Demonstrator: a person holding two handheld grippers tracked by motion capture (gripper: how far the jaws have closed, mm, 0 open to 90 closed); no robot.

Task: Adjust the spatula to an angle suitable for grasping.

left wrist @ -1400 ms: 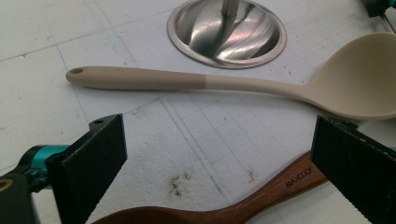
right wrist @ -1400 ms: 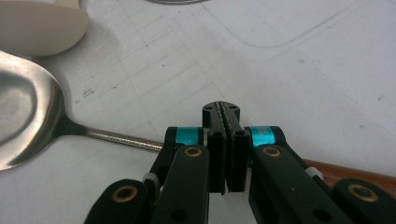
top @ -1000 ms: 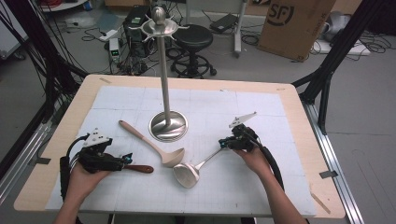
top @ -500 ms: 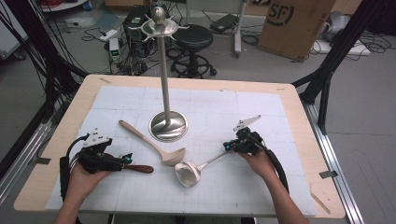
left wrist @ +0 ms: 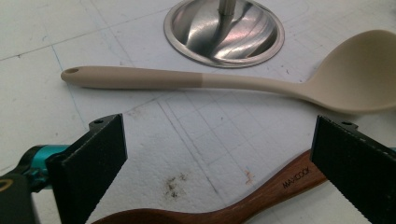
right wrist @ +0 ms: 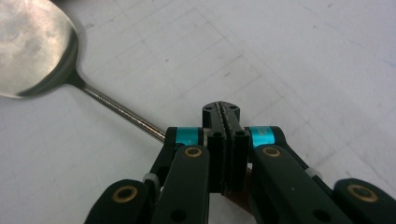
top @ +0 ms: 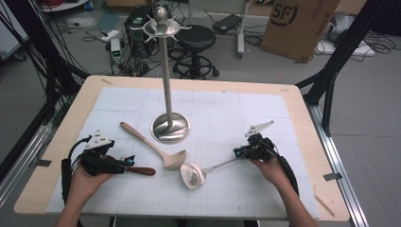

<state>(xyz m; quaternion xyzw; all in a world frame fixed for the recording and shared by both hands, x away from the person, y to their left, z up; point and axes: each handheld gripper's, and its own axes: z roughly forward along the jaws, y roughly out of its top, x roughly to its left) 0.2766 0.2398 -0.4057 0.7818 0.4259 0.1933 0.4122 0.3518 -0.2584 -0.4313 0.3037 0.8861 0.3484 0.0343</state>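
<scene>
While the right gripper [top: 238, 152] has its jaws pinched together on the metal ladle [top: 198, 172], the left one waits.

right gripper: jaws clamped tight on the far end of the ladle's thin wire handle, seen close in the right gripper view [right wrist: 225, 114]; the handle runs out to the left from under the jaws to the bowl.
left gripper [top: 126, 162]: jaws spread wide, nothing pinched; the wooden spoon handle [left wrist: 261, 198] lies on the mat between them, pads not pressing it.
metal ladle location: on the white mat [top: 265, 118], front centre, bowl just beside the beige ladle [top: 156, 147], handle pointing toward the right hand.
ladle handling: looks like stiff steel, weight mostly in the bowl, so held by the handle tip it will likely droop or swing. Polished wire is probably slippery and could twist in the pads.
best hold: handle end works for dragging; closer to the bowl would be steadier for a lift.
stand [top: 169, 126]: upright at mid-table, hooks on top, well behind both ladles.
risk: bowl knocking the beige ladle when moved.
</scene>
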